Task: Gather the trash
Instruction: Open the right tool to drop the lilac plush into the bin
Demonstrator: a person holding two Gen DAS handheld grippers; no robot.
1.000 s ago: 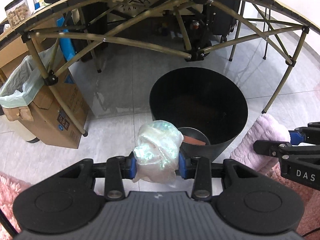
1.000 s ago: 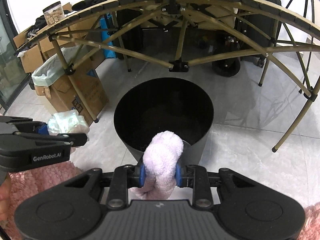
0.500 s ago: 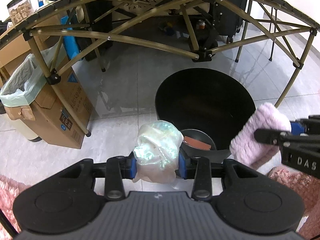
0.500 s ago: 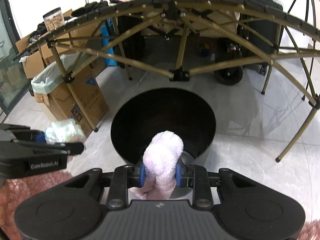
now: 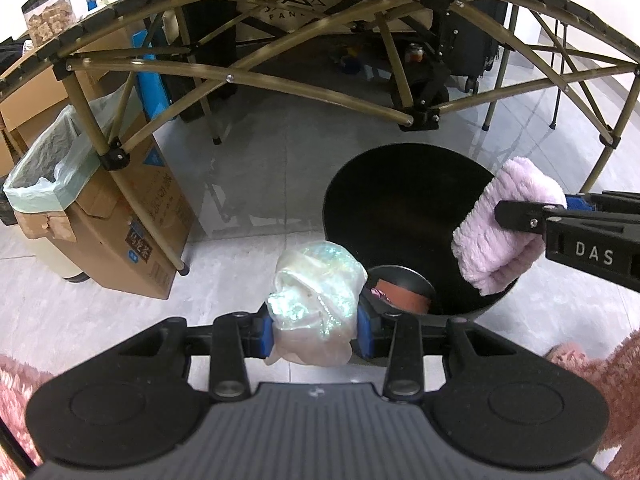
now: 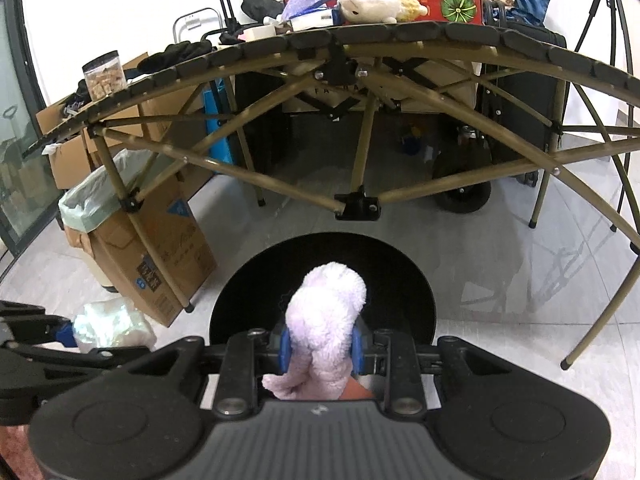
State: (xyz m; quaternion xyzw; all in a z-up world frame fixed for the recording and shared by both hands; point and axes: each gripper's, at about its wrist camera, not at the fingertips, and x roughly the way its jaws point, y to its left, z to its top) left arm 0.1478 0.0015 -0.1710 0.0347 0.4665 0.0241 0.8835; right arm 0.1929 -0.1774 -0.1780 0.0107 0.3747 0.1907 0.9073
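Trash is in both grippers now: the left gripper is clamped on a crumpled, shiny, iridescent plastic film wad, and the right gripper is clamped narrow on a fluffy pale lilac cloth bundle. The landmark is the round black bin that stands on the grey tiled floor in front of the folding table with the olive metal frame. The step in hand is, I judge, the carrying of both pieces to the bin for dropping. The lilac bundle hangs over the bin's mouth, near its right rim in the left wrist view, while the plastic wad hangs just outside the bin's near left rim, over the floor. Inside the bin, near the front wall, a small dark can with something reddish-brown is visible. The next move probably calls for opening the right jaws so that the bundle falls inside; the left gripper must first go further toward the bin's middle, because from its present place the wad would fall beside the bin. Compared with one second ago, the lilac bundle has travelled from outside the bin's right wall, low by the pink rug, to above the opening, and the bin looks nearer in the right wrist view. The left gripper has hardly shifted and its grip is unchanged.
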